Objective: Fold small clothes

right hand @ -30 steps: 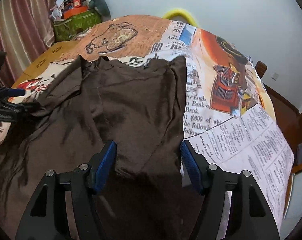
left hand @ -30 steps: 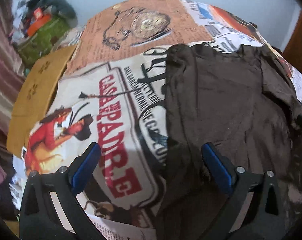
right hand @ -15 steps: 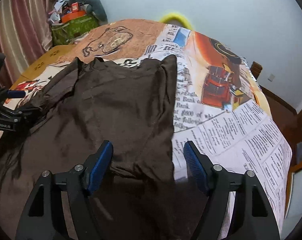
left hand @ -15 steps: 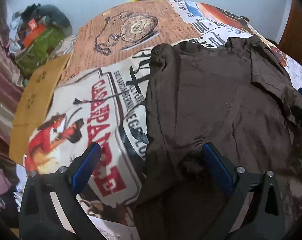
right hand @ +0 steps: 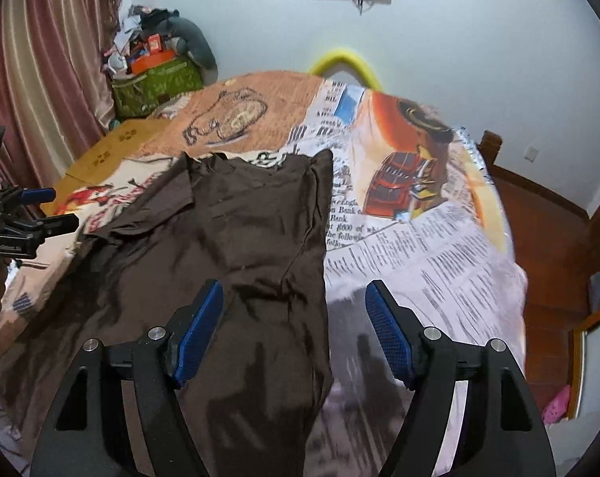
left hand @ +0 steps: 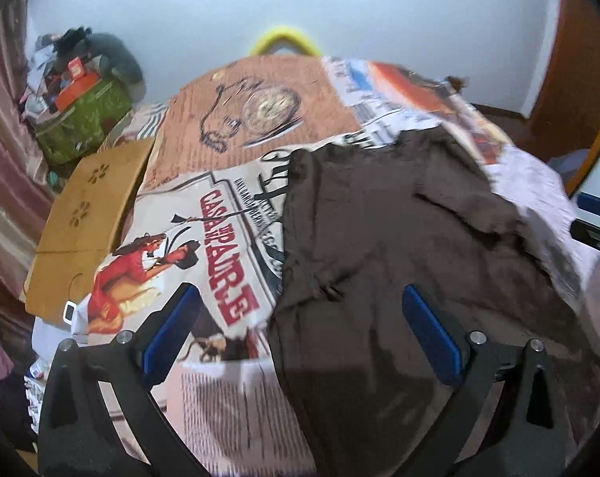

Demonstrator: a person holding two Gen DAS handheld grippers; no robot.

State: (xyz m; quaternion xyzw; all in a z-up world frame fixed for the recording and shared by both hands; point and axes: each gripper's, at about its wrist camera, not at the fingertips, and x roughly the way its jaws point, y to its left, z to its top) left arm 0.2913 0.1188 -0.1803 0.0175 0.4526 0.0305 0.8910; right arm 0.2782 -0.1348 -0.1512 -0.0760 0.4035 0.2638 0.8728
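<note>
On the newspaper-print bedsheet point(right hand: 439, 238) a brown shirt point(right hand: 240, 246) is spread; both claws point(left hand: 300, 334) point(right hand: 296, 326) are held wide, empty; a doorway point(left hand: 578, 59) is shown only leftward.

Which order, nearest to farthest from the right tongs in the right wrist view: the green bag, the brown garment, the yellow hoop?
From the right tongs:
1. Brown garment, directly under and ahead of them.
2. Yellow hoop, behind the bed's far edge, centre.
3. Green bag, far left corner, by the curtain.
</note>
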